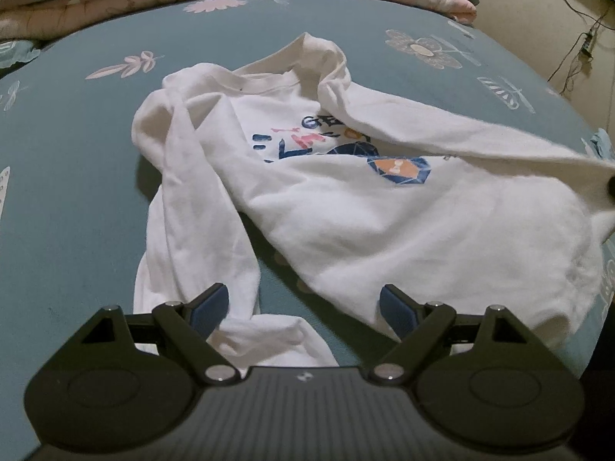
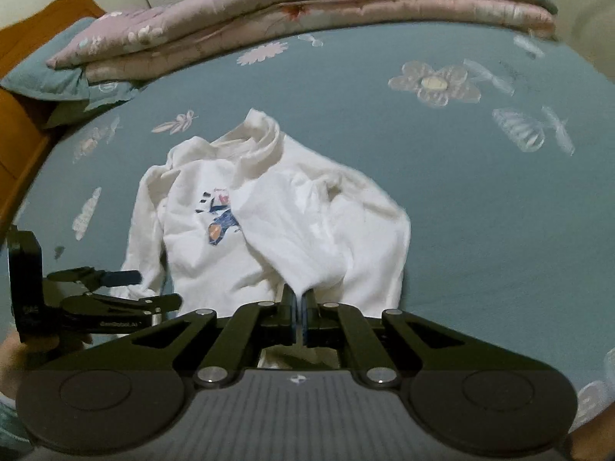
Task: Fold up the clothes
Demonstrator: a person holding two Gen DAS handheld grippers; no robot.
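A teal bed sheet [image 1: 77, 199] with pale flower prints fills both views. A folded pink quilt [image 2: 307, 11] runs along its far edge, from ten to two o'clock. At nine to ten o'clock in the right wrist view sit a teal pillow [image 2: 50, 73] and an orange wooden headboard [image 2: 23, 38].

A white long-sleeved shirt [image 1: 384, 223] with a blue, pink and orange print lies crumpled at the middle of the sheet, collar toward twelve o'clock. One sleeve [image 1: 200, 207] trails down toward six o'clock in the left wrist view. The other sleeve [image 2: 292, 238] is drawn diagonally across the chest, partly covering the print.

The right gripper [image 2: 301, 307], at six o'clock in its own view, has its jaws pressed together, pinching the cuff of that crossed sleeve.

The left gripper [image 1: 303, 307] has its jaws spread wide with nothing between the blue pads [image 1: 209, 309]; it hovers over the shirt's near edge. In the right wrist view it shows at eight o'clock.
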